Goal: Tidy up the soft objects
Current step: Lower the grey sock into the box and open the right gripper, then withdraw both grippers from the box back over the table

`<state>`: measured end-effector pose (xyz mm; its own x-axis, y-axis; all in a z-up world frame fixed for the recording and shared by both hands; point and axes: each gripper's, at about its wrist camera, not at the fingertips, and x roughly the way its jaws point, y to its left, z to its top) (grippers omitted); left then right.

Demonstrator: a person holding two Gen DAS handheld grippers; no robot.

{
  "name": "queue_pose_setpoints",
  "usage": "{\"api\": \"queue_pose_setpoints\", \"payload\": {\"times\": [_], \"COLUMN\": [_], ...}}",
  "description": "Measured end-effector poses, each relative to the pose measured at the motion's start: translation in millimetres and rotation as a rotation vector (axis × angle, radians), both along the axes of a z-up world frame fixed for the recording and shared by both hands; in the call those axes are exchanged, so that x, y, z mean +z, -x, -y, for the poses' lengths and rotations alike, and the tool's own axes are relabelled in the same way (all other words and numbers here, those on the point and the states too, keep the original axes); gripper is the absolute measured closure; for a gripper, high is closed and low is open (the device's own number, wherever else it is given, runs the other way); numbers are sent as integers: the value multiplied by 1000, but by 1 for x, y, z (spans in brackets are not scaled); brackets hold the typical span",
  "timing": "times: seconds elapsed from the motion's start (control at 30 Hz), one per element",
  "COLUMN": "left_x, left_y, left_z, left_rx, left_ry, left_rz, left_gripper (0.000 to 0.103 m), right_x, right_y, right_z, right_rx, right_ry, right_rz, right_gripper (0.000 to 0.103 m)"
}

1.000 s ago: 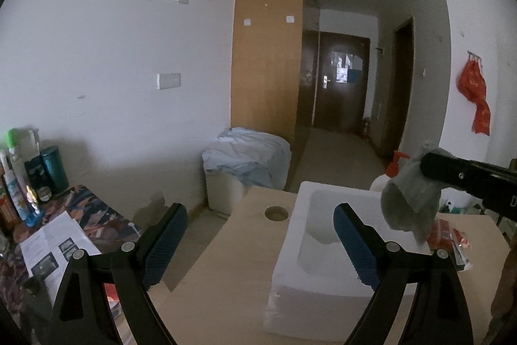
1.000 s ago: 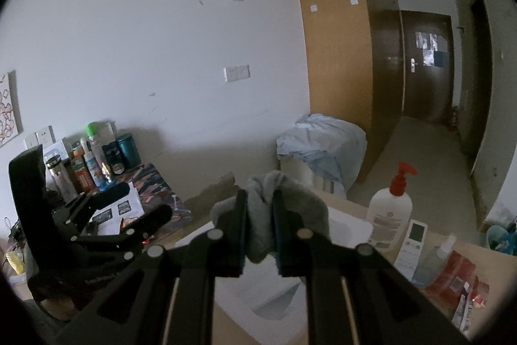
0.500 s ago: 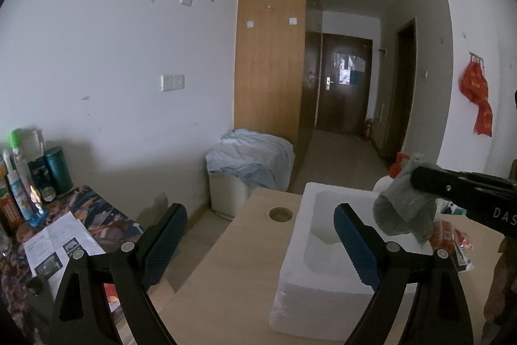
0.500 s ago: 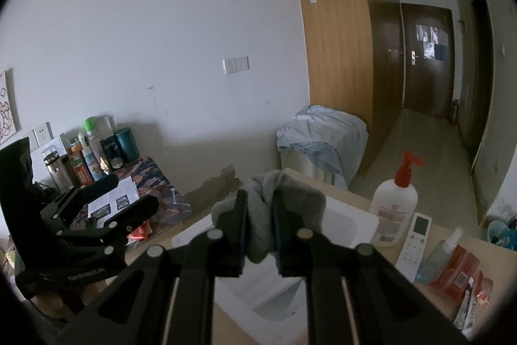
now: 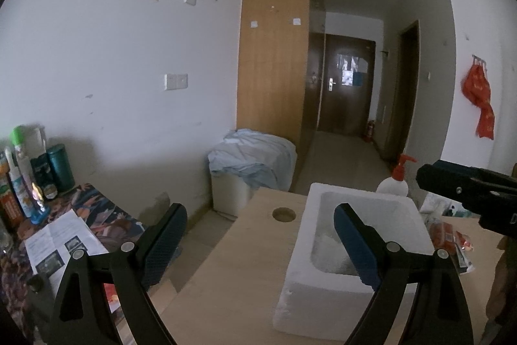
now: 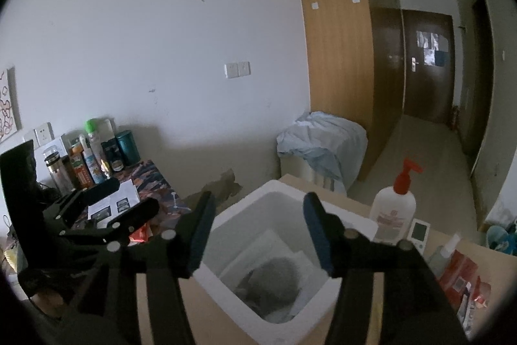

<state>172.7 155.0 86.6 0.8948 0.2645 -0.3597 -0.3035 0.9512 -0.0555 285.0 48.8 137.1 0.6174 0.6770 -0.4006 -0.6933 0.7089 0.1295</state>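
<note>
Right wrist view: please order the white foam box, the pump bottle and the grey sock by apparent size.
1. white foam box, clearly largest.
2. pump bottle and grey sock: they look alike; the sock is partly hidden, so I leave them unranked.

I can read no text: print on the pump bottle (image 6: 392, 209), leaflet (image 5: 55, 244) and red packets (image 6: 458, 277) is too blurred.

My two fisheye views are dim and flat, black vignette rounding every corner and the wardrobe (image 5: 273, 37) bowing near the edges, a soft shadow pooling on the white wall (image 6: 145, 37) behind the bottles (image 6: 93, 157), and the grey sock (image 6: 274, 280) blurred in the foam box (image 6: 284, 248).
</note>
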Motion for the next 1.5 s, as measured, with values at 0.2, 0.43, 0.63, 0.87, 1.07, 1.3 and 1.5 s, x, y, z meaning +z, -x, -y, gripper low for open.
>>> {"api": "queue_pose_setpoints", "payload": {"times": [0.2,0.43,0.63,0.87,1.07,1.3,1.5], "left_x": [1,2,4,7,9,12,16], "left_y": [2,8,14,19,26,42,62], "left_z": [1,1,4,7,12,20,34], "left_rx": [-4,-3,5,6,9,-12,-38], "left_ry": [-5,-10,-13,-24,-43,-39,-49], "left_rz": [2,8,20,18,19,31,47], "left_gripper": [11,10,5,1,0,0,0], "right_x": [-1,-1,-2,-2,-2,3,6], "right_y": [2,6,9,17,23,40,62], "right_z": [0,3,4,4,9,22,39], "right_rx": [-9,-37,-66,-65,-80,-99,-115], "right_ry": [17,28,46,59,57,48,29], "right_rz": [0,5,12,26,33,40,49], "right_gripper": [38,5,0,0,0,0,0]}}
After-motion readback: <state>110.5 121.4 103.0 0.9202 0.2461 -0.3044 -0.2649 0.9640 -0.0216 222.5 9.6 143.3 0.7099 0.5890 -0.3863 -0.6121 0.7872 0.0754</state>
